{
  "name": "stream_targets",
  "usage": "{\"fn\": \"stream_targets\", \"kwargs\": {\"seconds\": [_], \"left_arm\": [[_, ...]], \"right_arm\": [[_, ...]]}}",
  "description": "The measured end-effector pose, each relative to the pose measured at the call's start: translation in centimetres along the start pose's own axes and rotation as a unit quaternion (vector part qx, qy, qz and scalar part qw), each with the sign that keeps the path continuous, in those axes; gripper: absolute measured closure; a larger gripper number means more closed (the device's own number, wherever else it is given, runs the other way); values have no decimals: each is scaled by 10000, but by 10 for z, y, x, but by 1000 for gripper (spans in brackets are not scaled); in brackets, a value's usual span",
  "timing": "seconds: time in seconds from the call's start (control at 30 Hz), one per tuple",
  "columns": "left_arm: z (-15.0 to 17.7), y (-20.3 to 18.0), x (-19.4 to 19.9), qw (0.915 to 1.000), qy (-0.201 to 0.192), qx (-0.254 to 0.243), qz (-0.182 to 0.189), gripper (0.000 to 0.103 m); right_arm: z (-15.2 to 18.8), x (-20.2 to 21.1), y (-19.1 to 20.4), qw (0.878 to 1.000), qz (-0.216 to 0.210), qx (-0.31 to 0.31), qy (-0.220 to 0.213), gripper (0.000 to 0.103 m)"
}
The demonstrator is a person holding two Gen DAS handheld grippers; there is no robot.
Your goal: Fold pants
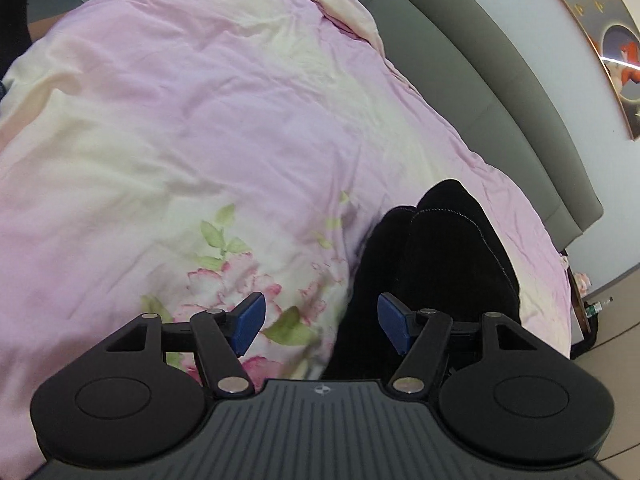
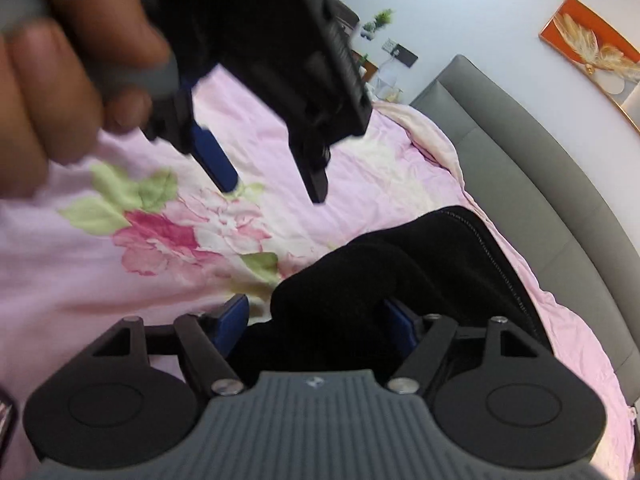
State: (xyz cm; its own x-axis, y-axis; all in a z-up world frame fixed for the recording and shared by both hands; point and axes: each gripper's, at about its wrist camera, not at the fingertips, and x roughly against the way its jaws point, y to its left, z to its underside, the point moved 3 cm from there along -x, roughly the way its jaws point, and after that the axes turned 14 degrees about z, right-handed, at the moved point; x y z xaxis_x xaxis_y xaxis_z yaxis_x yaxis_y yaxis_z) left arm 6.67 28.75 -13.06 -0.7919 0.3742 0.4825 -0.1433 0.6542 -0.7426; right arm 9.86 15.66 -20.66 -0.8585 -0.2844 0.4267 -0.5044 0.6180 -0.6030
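Pants (image 1: 436, 264) lie bunched in a dark, soft heap on the floral quilt (image 1: 200, 140) near the bed's headboard-side edge. Folding looks close to finished. Left tongs (image 1: 320, 322) hang released above the quilt. Right tongs (image 2: 320, 320) stand spread, fabric loose between them; next they should withdraw cleanly.

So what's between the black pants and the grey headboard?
Only pink floral blanket lies between pants and headboard, seen in both views.
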Motion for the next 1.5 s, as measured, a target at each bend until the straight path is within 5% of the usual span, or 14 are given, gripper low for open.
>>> {"fn": "stream_targets", "kwargs": {"seconds": [0.13,0.27,0.43,0.53,0.67,0.7,0.73,0.9,1.07,1.17,1.27,1.33,1.43,1.5], "left_arm": [[8,-15,-5,9992,167,-200,318,23],[15,-29,-11,9969,371,-352,591,22],[26,-41,-23,9932,701,-596,709,16],[33,-36,-32,9928,861,-534,634,16],[41,-30,-43,9921,1034,-537,472,16],[43,-28,-44,9921,1042,-514,474,16],[43,-27,-43,9924,1028,-473,482,16],[35,-23,-33,9947,837,-352,472,16],[39,-27,-42,9934,929,-277,621,16],[50,-31,-53,9906,1172,-384,589,16],[56,-36,-54,9891,1241,-626,493,16],[54,-36,-54,9892,1224,-599,539,19],[52,-35,-53,9897,1184,-521,616,27],[53,-36,-52,9893,1185,-528,672,35]], "right_arm": [[12,41,-36,9991,-214,-226,-272,44],[28,46,-83,9936,-417,-1045,136,72],[53,35,-118,9837,-715,-1584,467,72],[60,36,-101,9877,-936,-1158,477,74],[64,33,-73,9978,-423,-471,220,84],[65,31,-67,9993,-255,-221,140,99],[65,30,-62,9996,-276,-76,76,102],[68,61,-46,9925,-198,939,-755,102],[100,53,-28,9824,-295,1710,-688,103],[123,41,-10,9696,-277,2330,-689,100],[109,46,-22,9795,-580,1845,-558,95],[92,48,-51,9872,-1158,1060,-286,76],[64,41,-116,9785,-2046,-222,-162,56],[49,25,-155,9727,-2235,-597,-191,31]]}}
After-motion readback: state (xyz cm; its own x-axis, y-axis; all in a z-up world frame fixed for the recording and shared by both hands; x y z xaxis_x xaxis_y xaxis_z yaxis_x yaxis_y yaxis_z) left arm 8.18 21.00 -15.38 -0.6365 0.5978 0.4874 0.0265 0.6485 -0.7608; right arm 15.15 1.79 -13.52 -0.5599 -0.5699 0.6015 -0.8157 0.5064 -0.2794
